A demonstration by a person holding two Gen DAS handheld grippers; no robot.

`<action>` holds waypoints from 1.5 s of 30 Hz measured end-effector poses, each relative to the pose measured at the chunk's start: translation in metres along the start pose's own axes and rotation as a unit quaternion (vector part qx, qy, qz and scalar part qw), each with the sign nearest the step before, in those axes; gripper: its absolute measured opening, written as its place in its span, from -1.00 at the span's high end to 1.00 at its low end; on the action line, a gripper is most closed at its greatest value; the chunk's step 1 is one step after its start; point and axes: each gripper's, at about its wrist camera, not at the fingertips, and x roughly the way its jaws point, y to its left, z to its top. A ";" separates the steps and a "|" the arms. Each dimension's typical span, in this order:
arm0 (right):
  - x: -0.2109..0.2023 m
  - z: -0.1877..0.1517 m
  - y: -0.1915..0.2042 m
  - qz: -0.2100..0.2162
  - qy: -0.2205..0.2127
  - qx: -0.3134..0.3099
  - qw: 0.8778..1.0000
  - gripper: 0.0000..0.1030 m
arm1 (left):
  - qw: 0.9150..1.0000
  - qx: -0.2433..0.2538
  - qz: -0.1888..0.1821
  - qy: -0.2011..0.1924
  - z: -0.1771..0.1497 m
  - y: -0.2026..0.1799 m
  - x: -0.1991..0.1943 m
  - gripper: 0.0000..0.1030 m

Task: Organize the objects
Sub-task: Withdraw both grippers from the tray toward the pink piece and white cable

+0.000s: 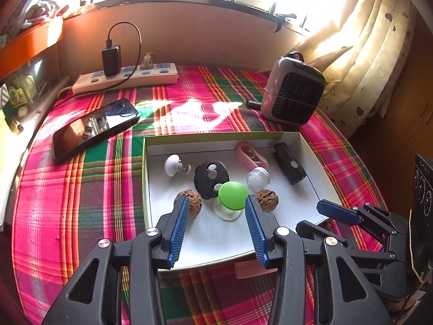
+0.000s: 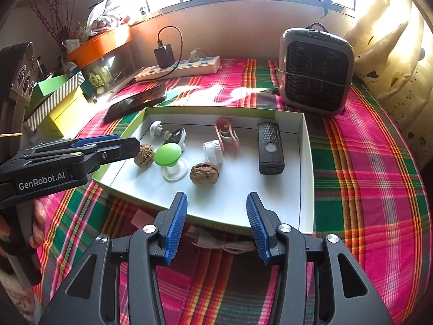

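Observation:
A shallow white box [image 1: 303, 146] [image 2: 304, 178] on the plaid cloth holds a green-topped knob on a white base [image 1: 233, 193] [image 2: 167, 155], two walnuts [image 1: 267, 200] [image 1: 194, 203] [image 2: 204, 173] [image 2: 144, 155], a small clear jar [image 1: 258, 180] [image 2: 213, 151], a black remote-like device [image 1: 289, 166] [image 2: 270, 149], a pink clip [image 1: 251, 155] [image 2: 226, 134], a black disc [image 1: 211, 178] and a white knob [image 1: 173, 163]. My left gripper [image 1: 216, 211] is open over the box, its fingers either side of the green knob. My right gripper [image 2: 216, 205] is open and empty over the box's near edge.
A phone [image 1: 94, 127] lies left of the box. A power strip [image 1: 127, 78] with a charger stands at the back. A small heater [image 1: 293, 92] [image 2: 316, 70] stands at the back right. Coloured boxes [image 2: 56, 100] are stacked at the left. A cable [image 2: 224, 245] lies under the box's near edge.

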 end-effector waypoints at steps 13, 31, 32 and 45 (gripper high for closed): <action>-0.025 -0.021 -0.007 -0.025 -0.019 -0.006 1.000 0.09 | 1.000 -0.012 -0.006 -0.017 -0.029 0.003 -0.021 0.19; -0.013 -0.044 -0.014 -0.011 0.005 -0.015 1.000 0.09 | 0.998 0.036 -0.039 0.023 -0.061 -0.022 0.000 0.19; -0.013 -0.045 -0.014 -0.012 0.006 -0.014 1.000 0.09 | 0.998 0.037 -0.040 0.026 -0.061 -0.023 0.003 0.18; -0.011 -0.046 -0.018 -0.013 0.011 -0.013 1.000 0.09 | 0.995 0.044 -0.082 0.033 -0.070 -0.032 0.012 0.14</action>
